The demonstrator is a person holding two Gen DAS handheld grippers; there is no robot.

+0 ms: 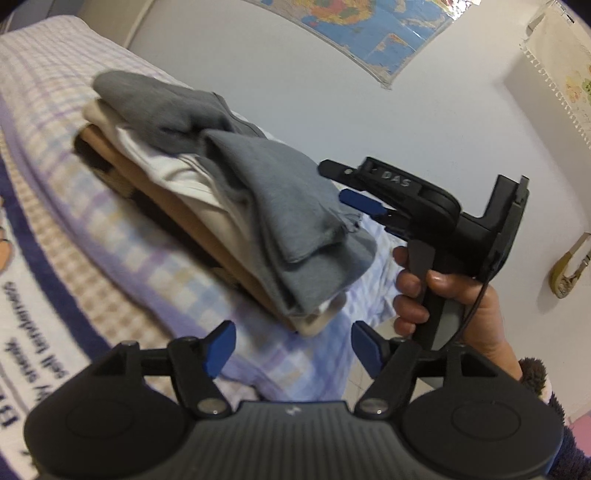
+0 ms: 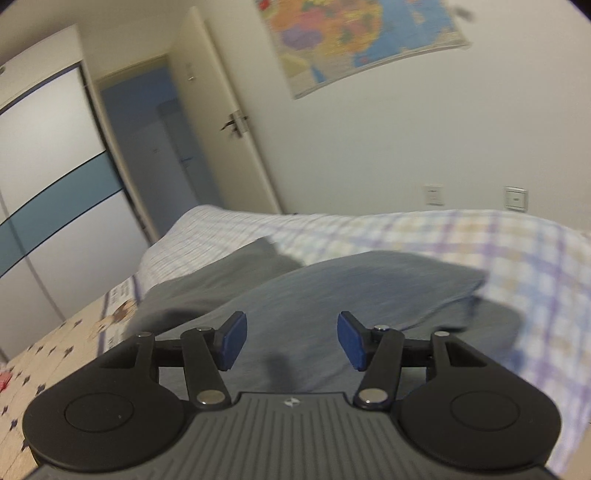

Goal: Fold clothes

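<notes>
Both pads of the left hand-held gripper [image 1: 291,349] stand apart at the bottom of its frame, nothing between them. Just above them, mid-frame, lies the stack of folded clothes [image 1: 207,199] on the checked bedspread [image 1: 122,251]: a grey garment [image 1: 280,221] on top, white and tan layers beneath. To the right of the stack, a hand [image 1: 450,306] grips the right hand-held gripper [image 1: 343,184], its blue pad close to the grey garment's edge, not clearly touching. In the right wrist view, the right hand-held gripper's pads also stand apart and empty, with the grey garment spread directly beyond them. Farther off, a map [image 1: 369,33] hangs on the wall at the upper edge.
</notes>
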